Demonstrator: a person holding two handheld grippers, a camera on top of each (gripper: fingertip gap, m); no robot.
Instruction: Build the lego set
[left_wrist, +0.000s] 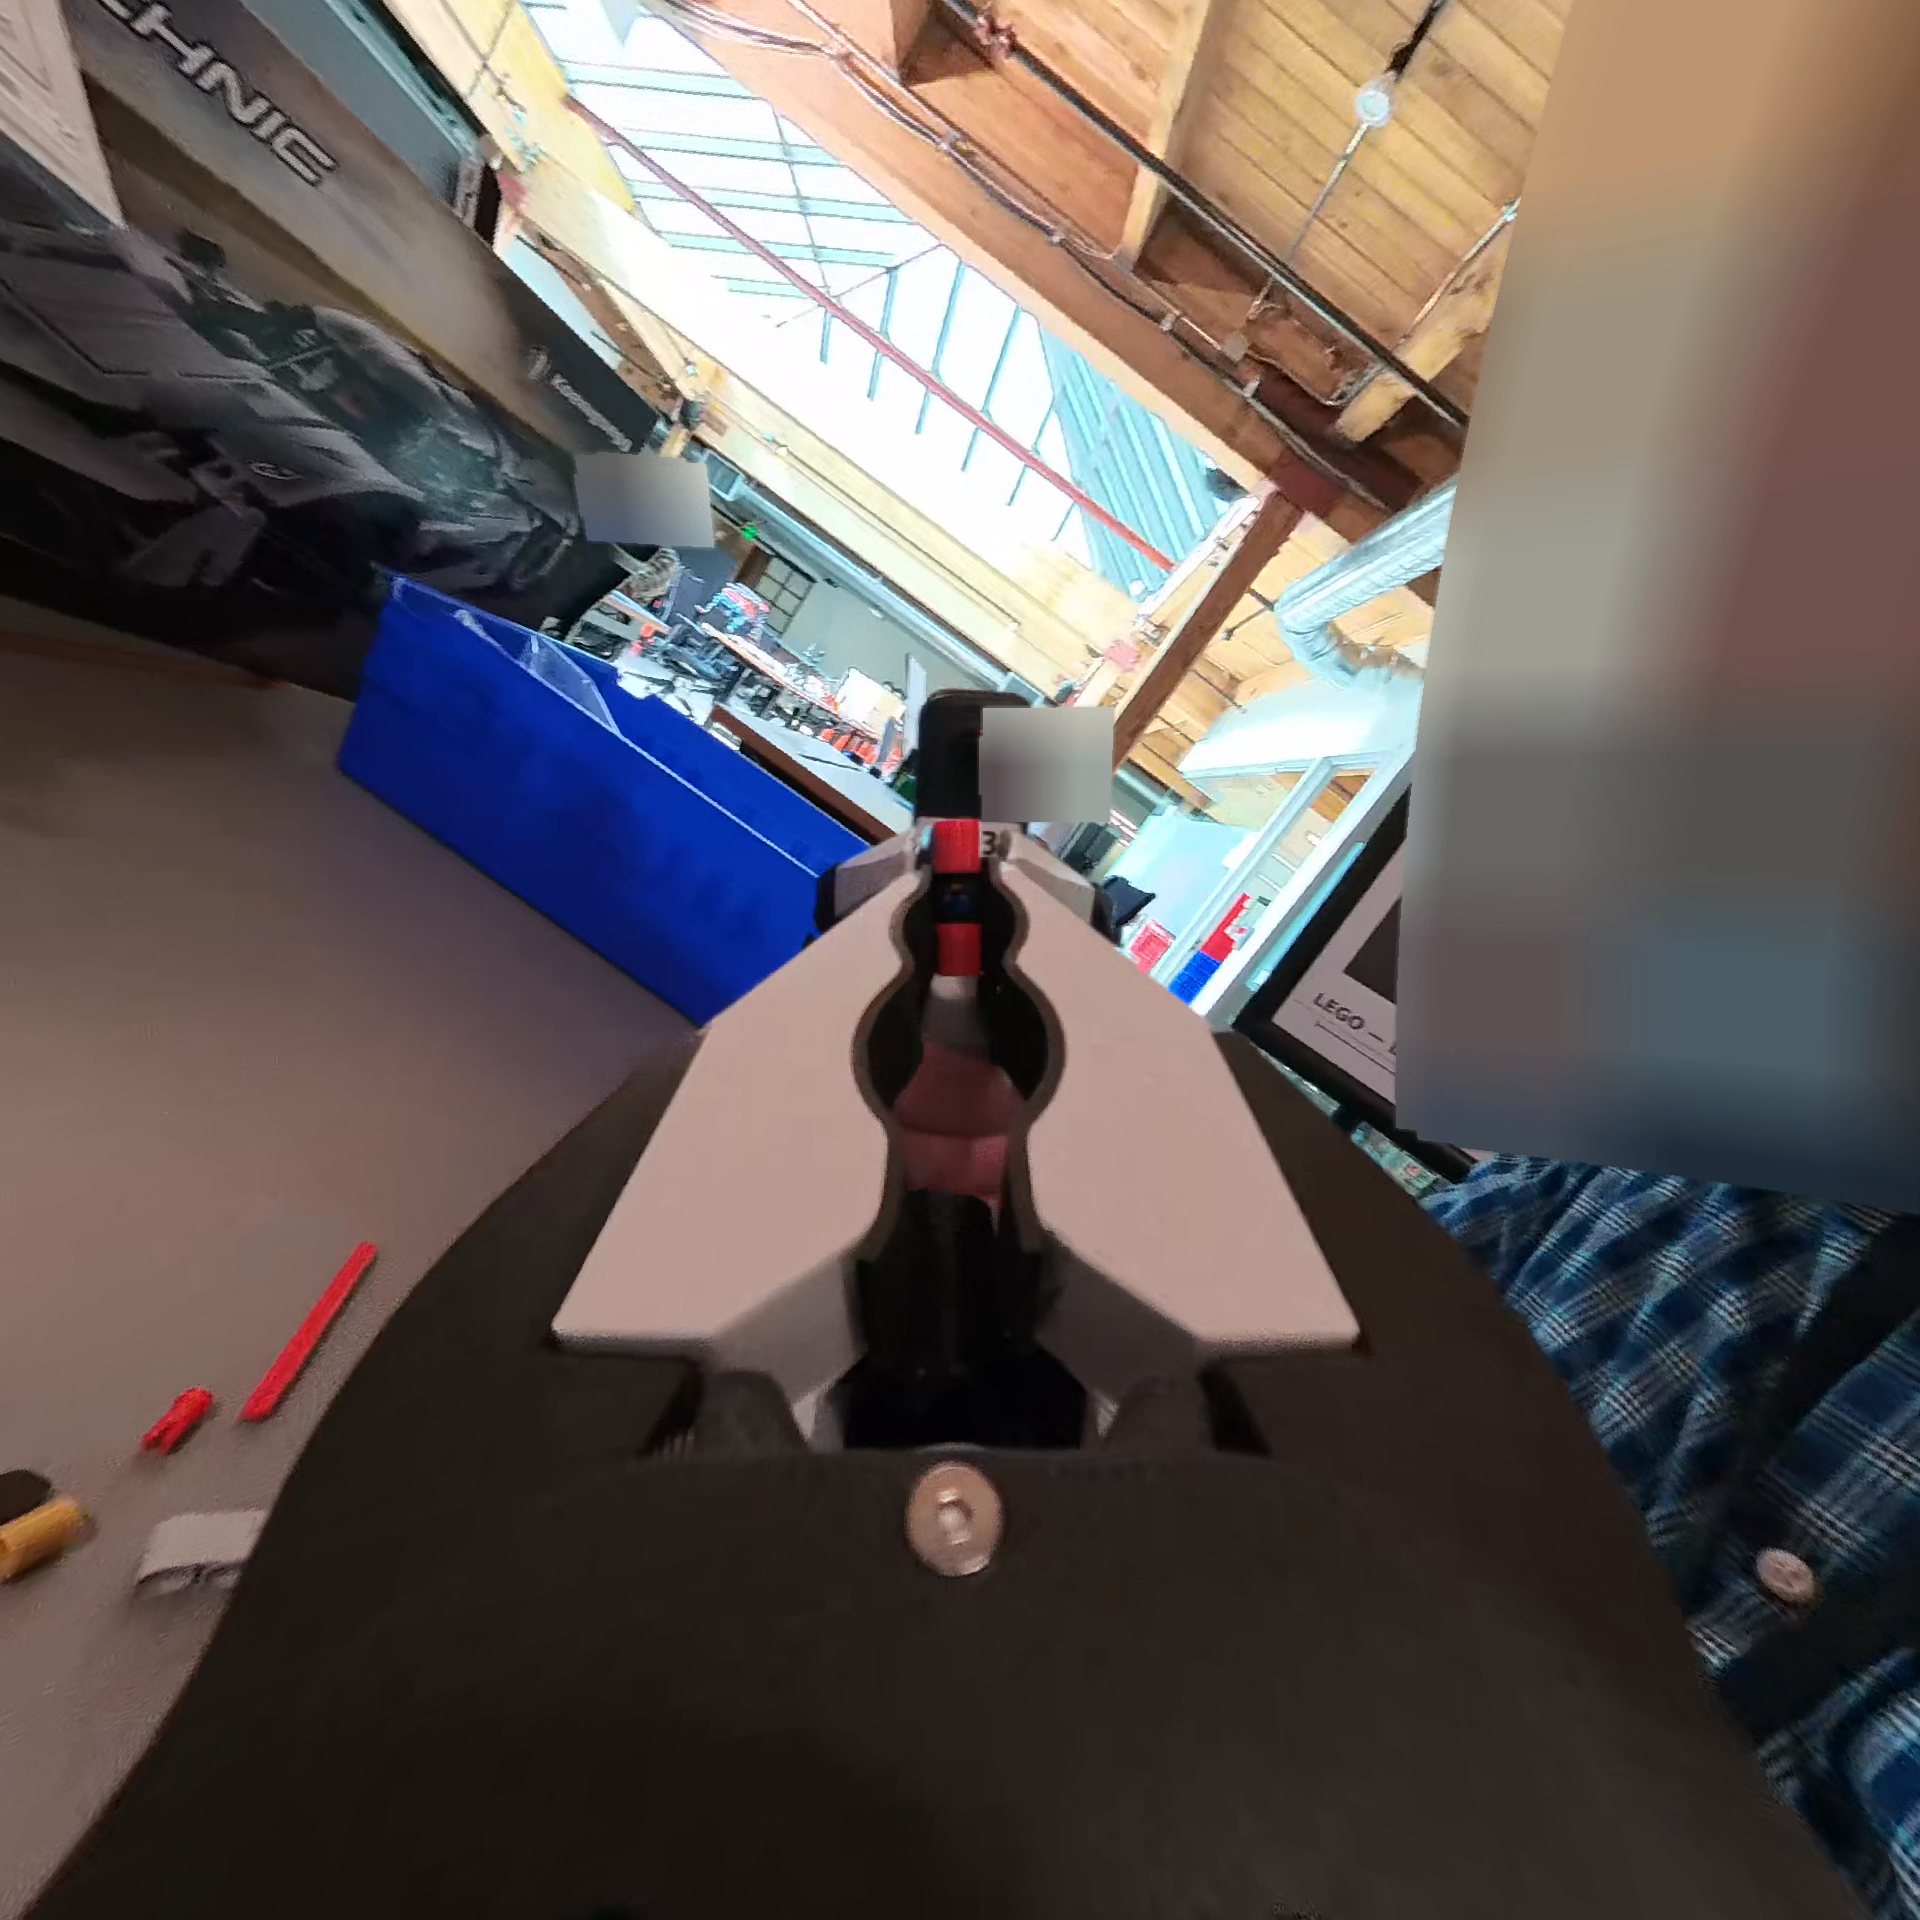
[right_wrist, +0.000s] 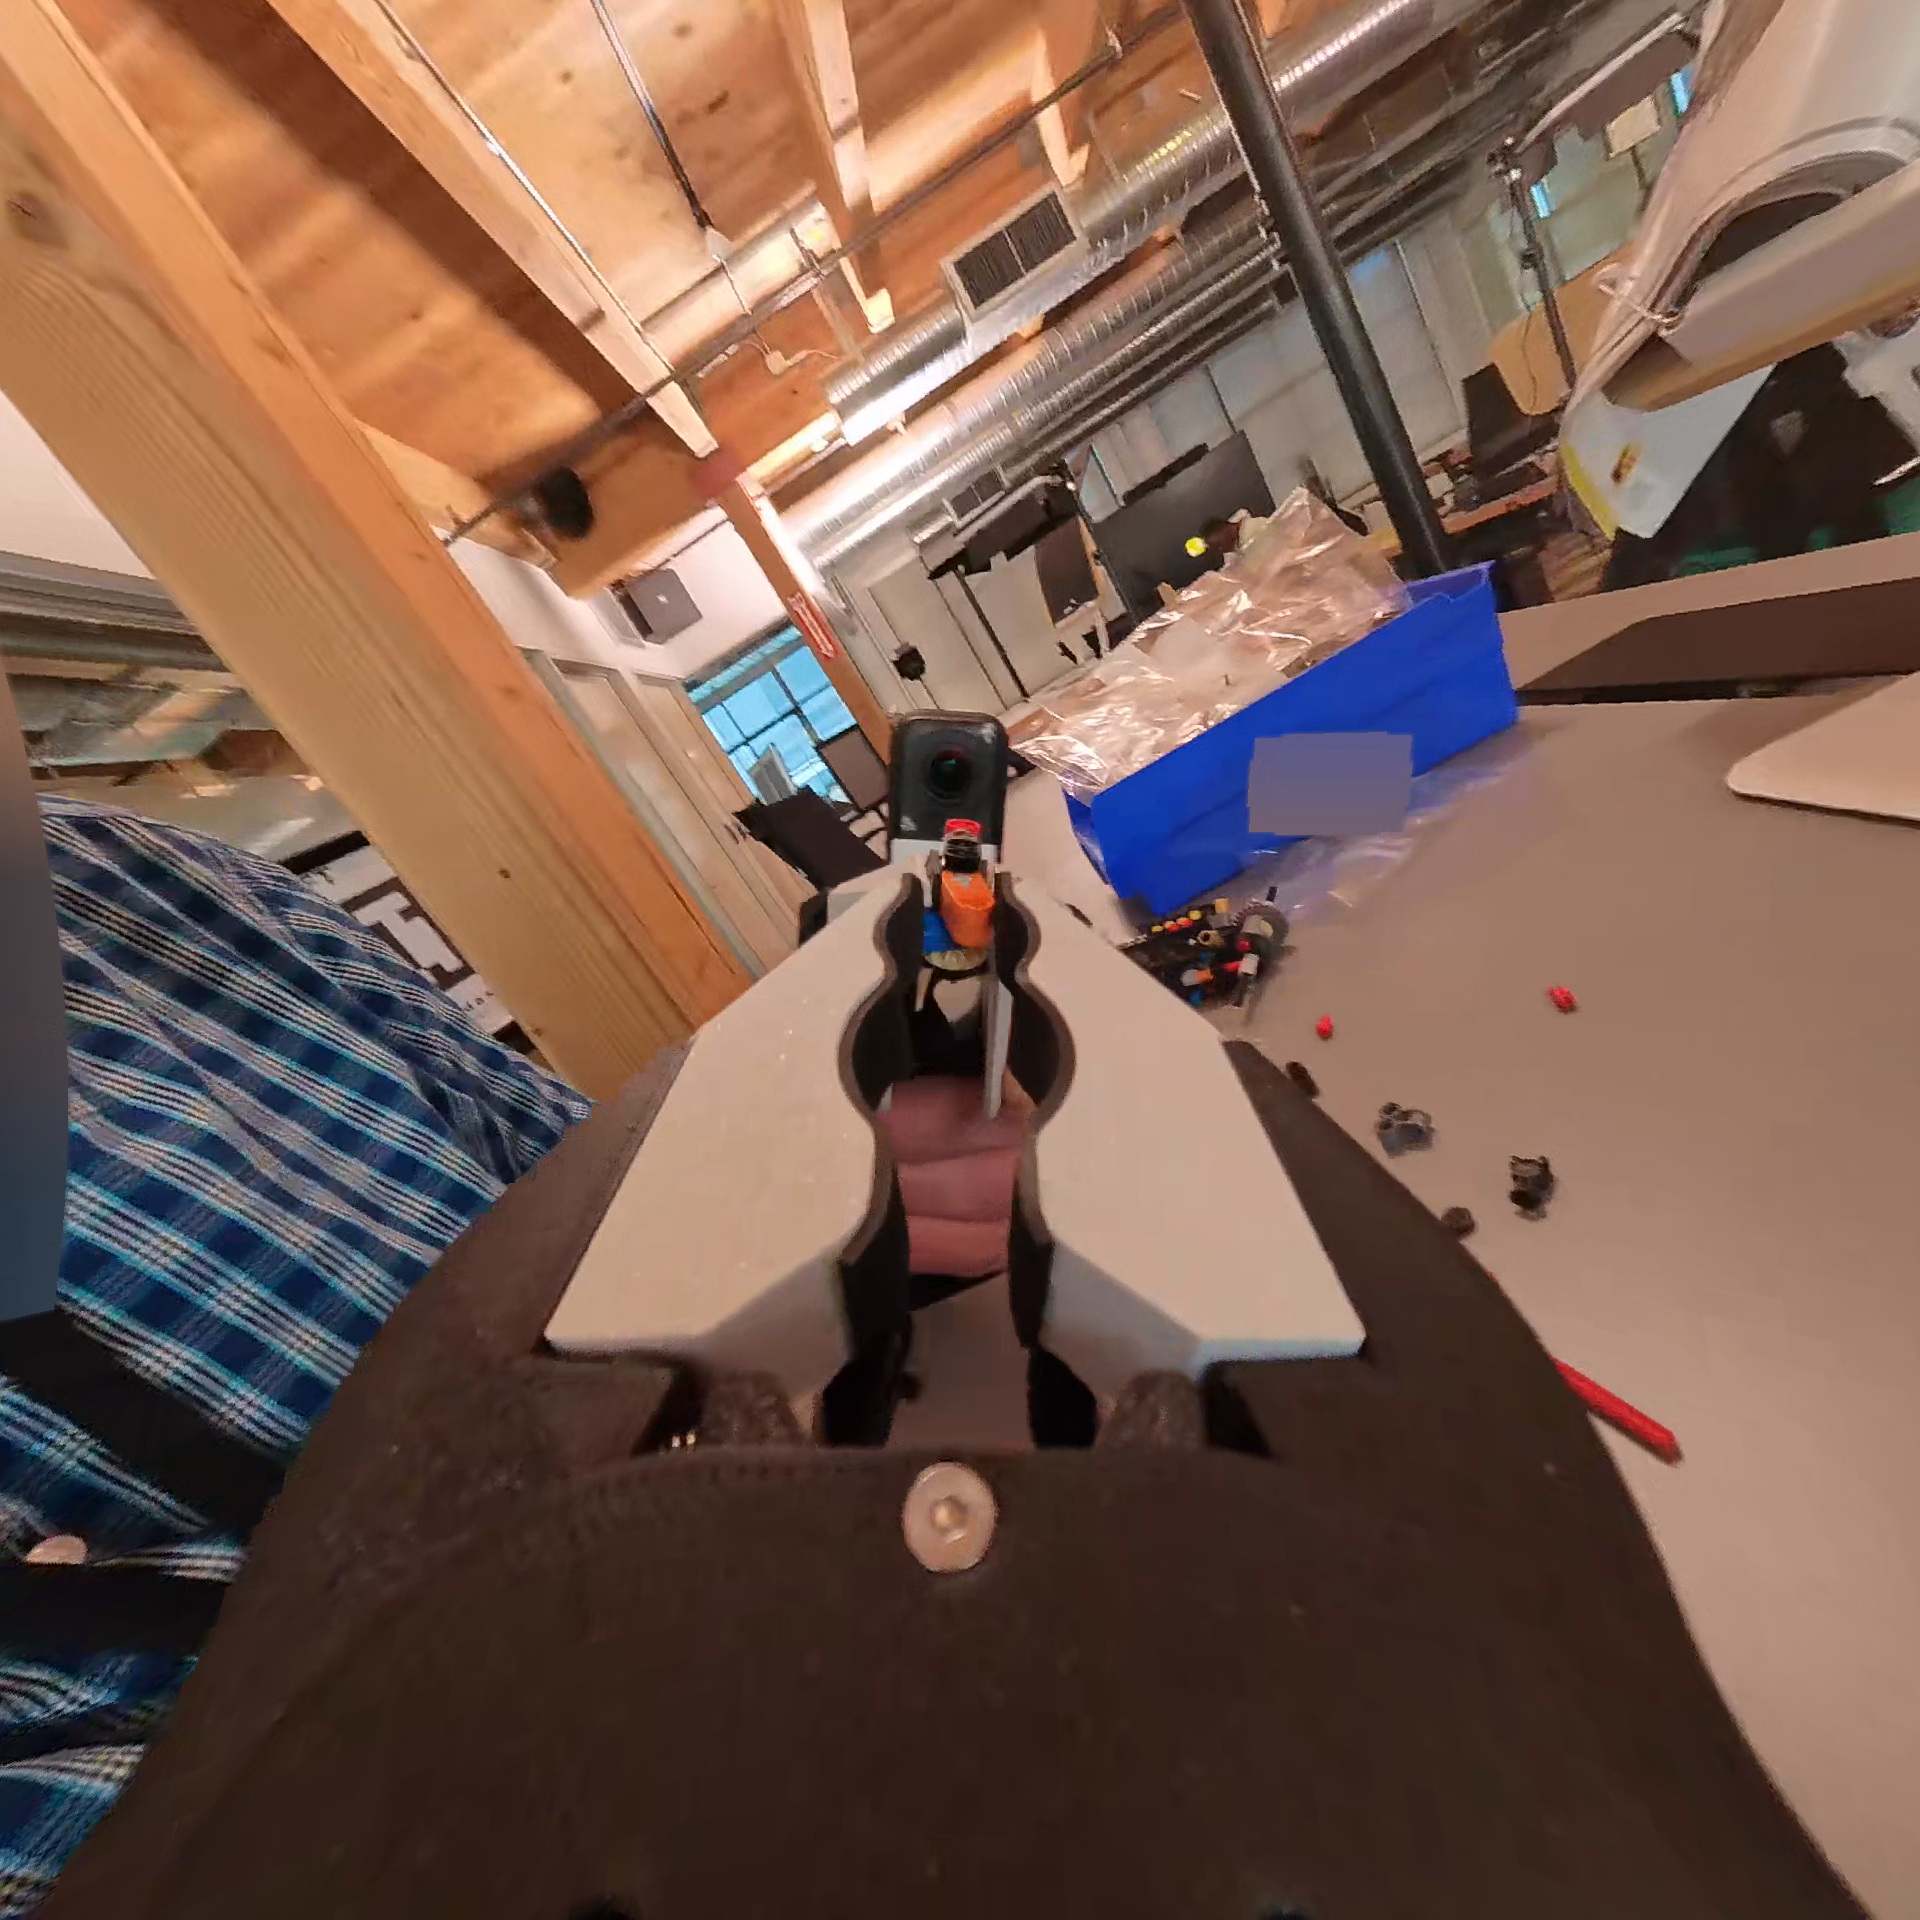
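Up off the grey table (right_wrist: 1714, 1039), the left gripper (left_wrist: 958, 868) and right gripper (right_wrist: 961, 888) meet tip to tip, each clamped on an end of the small lego assembly (left_wrist: 956, 914), its long axis running between them; behind it sits the blue bin (right_wrist: 1299, 769); loose red pieces (left_wrist: 307, 1330) and a part-built model (right_wrist: 1210, 951) lie below.
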